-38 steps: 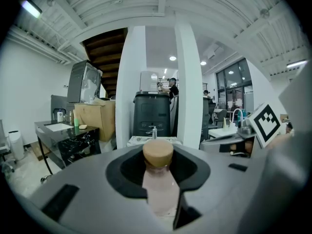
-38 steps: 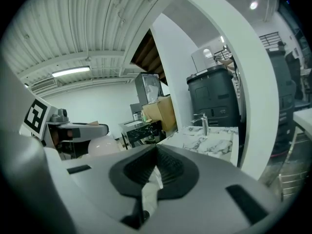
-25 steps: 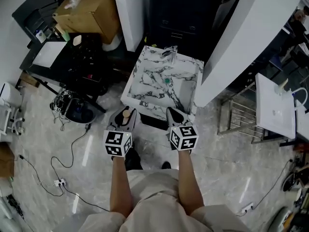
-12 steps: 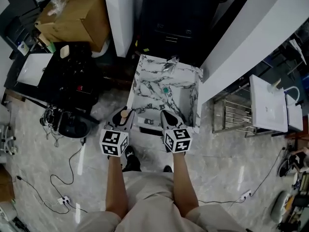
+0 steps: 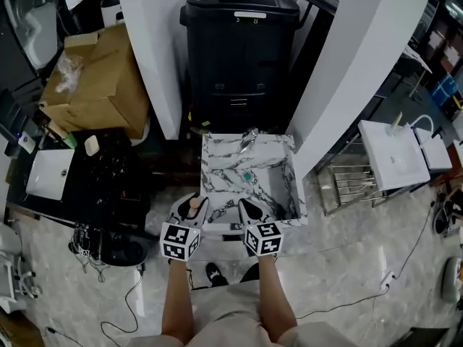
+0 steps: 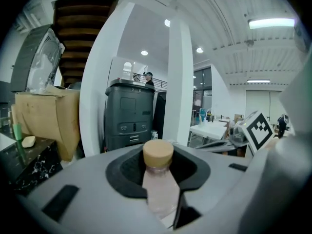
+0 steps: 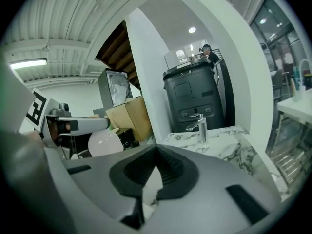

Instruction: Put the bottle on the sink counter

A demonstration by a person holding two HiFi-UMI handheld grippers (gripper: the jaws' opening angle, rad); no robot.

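Carrying step: left tool [image 5: 190,210] clamped on the tan-capped bottle [image 6: 158,191], right tool [image 5: 249,210] closed, empty — next it likely needs lowering upright onto the marble table [image 5: 221,143].

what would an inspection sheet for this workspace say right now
surface: marble sink counter, faucet at its back edge, green drain plug in the basin
job's things: bottle, tan cap, not yet on the counter
clutter: cardboard box and a loaded black table to the left
grippers: left tool shut on the bottle; right tool shut, nothing in it
cables: loose cables on the floor at left
surroundings: black unit behind the sink, white columns either side
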